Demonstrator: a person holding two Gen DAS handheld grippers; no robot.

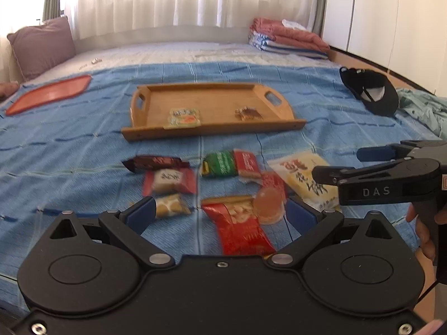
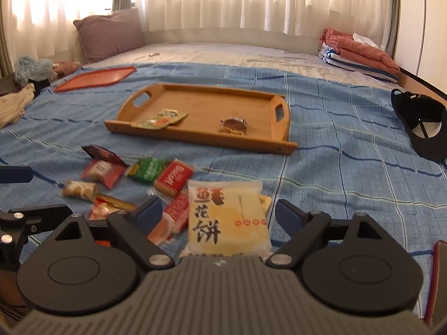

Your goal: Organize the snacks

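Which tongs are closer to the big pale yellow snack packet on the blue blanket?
Right. The right tongs straddle the pale yellow snack packet, open. The left tongs sit beside it, over a red packet.

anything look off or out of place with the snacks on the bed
Most snacks lie loose on the blue blanket, several overlapping in a heap in front of the wooden tray. Only two packets sit in the tray, an orange-green packet and a brown packet. Nothing looks torn or spilled.
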